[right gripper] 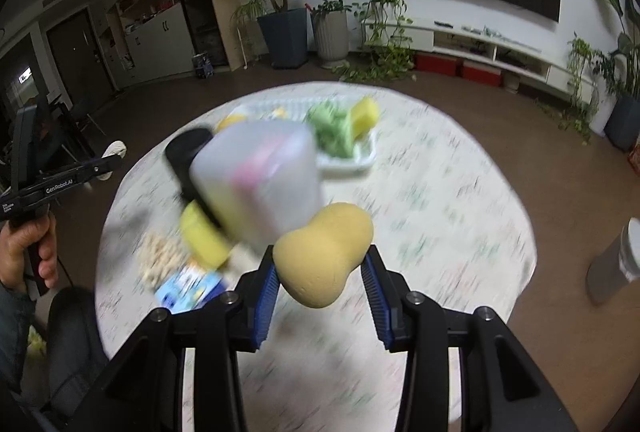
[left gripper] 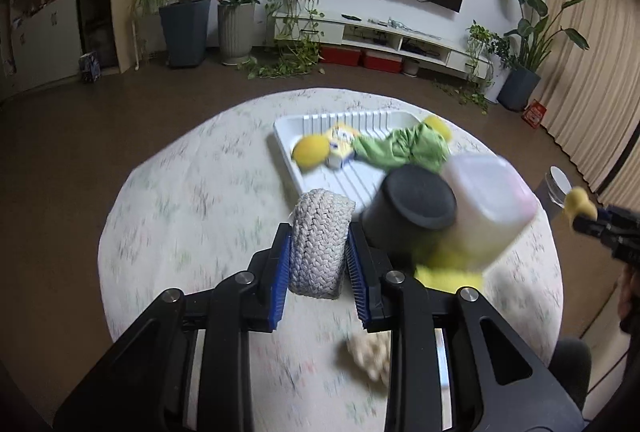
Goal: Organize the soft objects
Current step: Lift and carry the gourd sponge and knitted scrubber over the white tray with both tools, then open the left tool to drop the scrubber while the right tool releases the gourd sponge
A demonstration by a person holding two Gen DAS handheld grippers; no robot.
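Observation:
My left gripper point(left gripper: 318, 234) is shut on a grey-white braided roll point(left gripper: 320, 252), held up above the round table. My right gripper point(right gripper: 322, 256) is shut on a tan peanut-shaped sponge point(right gripper: 324, 252), also in the air. The white ridged tray point(left gripper: 304, 124) at the table's far side holds a yellow ball point(left gripper: 308, 152), a crumpled green cloth point(left gripper: 404, 148) and a yellow sponge point(right gripper: 364, 116). In the right wrist view the left gripper point(right gripper: 108, 156) shows at the left edge, a hand on its handle. The right gripper point(left gripper: 580, 212) shows at the right edge of the left wrist view.
A translucent container point(right gripper: 260, 176) and a black cup point(left gripper: 412, 204) stand mid-table over a yellow sponge point(right gripper: 200, 232). A beige crumbly lump point(right gripper: 160, 260) and a blue packet point(right gripper: 188, 286) lie near the front edge. A grey bin point(right gripper: 616, 260) stands on the floor right of the table.

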